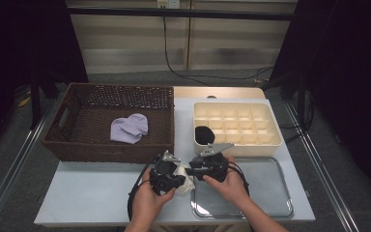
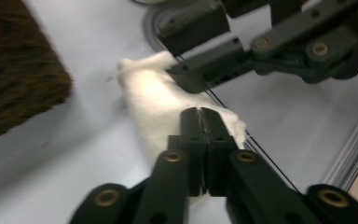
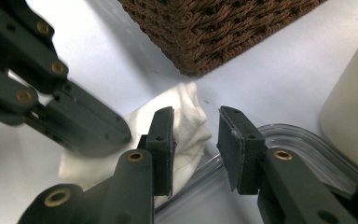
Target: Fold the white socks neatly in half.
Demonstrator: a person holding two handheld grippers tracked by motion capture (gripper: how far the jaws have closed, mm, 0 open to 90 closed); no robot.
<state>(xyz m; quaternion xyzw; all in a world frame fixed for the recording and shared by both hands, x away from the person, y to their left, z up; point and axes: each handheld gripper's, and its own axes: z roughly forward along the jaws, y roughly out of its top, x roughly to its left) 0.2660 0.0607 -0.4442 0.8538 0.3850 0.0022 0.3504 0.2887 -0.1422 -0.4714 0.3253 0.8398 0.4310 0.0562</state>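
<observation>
A white sock [image 1: 186, 186] lies on the table, one end draped over the rim of a metal tray [image 1: 265, 189]. My left gripper [image 1: 178, 180] is shut, and in the left gripper view its tips [image 2: 200, 112] rest against the sock [image 2: 151, 98] with no cloth visible between them. My right gripper [image 1: 191, 171] is open. In the right gripper view its jaws [image 3: 196, 126] straddle the sock's bunched end [image 3: 186, 116] above the tray rim [image 3: 284, 135]. The two grippers face each other, nearly touching.
A brown wicker basket [image 1: 164, 141] stands at the back left, close to the sock, with a lavender sock [image 1: 129, 128] inside. Behind the metal tray a cream compartment box [image 1: 273, 144] holds a black sock [image 1: 204, 134]. The table's front edge is near my hands.
</observation>
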